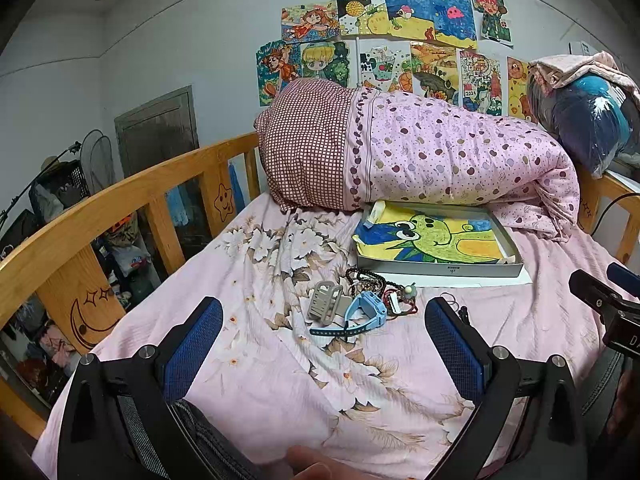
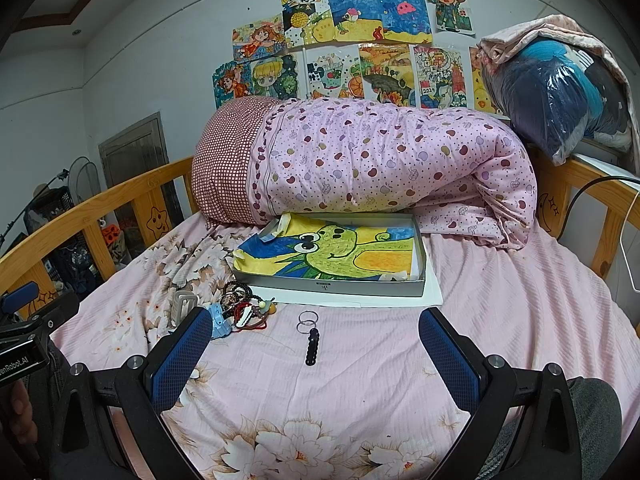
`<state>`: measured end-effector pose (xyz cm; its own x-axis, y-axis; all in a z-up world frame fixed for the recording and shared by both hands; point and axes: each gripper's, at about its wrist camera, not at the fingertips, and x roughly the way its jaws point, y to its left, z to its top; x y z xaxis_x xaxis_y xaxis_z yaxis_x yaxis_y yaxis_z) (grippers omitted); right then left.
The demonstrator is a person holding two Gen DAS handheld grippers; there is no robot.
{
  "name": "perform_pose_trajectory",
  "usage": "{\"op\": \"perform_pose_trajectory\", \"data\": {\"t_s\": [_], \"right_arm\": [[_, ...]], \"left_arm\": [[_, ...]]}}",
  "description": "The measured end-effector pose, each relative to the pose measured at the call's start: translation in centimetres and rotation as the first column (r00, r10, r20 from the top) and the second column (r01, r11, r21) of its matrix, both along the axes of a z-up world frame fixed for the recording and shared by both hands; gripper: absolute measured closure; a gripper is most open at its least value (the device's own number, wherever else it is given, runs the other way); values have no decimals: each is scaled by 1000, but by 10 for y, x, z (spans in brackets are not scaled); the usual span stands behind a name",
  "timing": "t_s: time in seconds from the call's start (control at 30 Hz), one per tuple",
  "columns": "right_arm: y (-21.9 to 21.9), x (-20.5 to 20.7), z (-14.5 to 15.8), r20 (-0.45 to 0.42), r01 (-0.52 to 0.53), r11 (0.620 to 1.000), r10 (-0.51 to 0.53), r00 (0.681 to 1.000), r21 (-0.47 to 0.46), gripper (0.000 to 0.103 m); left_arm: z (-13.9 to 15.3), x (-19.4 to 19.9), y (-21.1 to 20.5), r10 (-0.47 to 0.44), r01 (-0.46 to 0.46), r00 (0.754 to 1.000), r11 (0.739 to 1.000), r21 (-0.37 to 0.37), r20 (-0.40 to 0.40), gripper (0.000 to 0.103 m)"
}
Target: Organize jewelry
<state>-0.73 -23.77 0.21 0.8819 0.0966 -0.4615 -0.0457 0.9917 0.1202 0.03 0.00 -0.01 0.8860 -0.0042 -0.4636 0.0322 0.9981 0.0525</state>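
While both grippers are hovering low over the bed, neither is touching anything. Left gripper: fingers sitting wide apart, nothing between the pads. Right gripper: same, fingers spread, empty.

Jewelry pile is lying on the pink floral sheet just ahead of the left fingers, roughly centred in their gap: beaded bracelets, red cord pieces, a blue watch at the near edge and a grey clip touching it on the left. The box with the green frog drawing inside is sitting just behind the pile, against the rolled quilt.

Right view is showing what the left barely catches: a black beaded keychain with two metal rings, lying apart from the pile and centred between the right fingers. Left view is only giving a sliver of it by the right-hand pad. In the right view the pile is sitting beside the left-hand pad, and the watch is partly hidden behind it.

Each view is catching the other gripper's body at its edge.
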Motion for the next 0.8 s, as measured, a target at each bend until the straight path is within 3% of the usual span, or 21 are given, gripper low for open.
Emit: {"op": "perform_pose_trajectory", "data": {"t_s": [0.8], "right_arm": [[0,0,-4,-23,-7,1000,7,1000,8,0]], "left_arm": [[-10,1,1,1,-1,1000,1000,3,-13,4]]}}
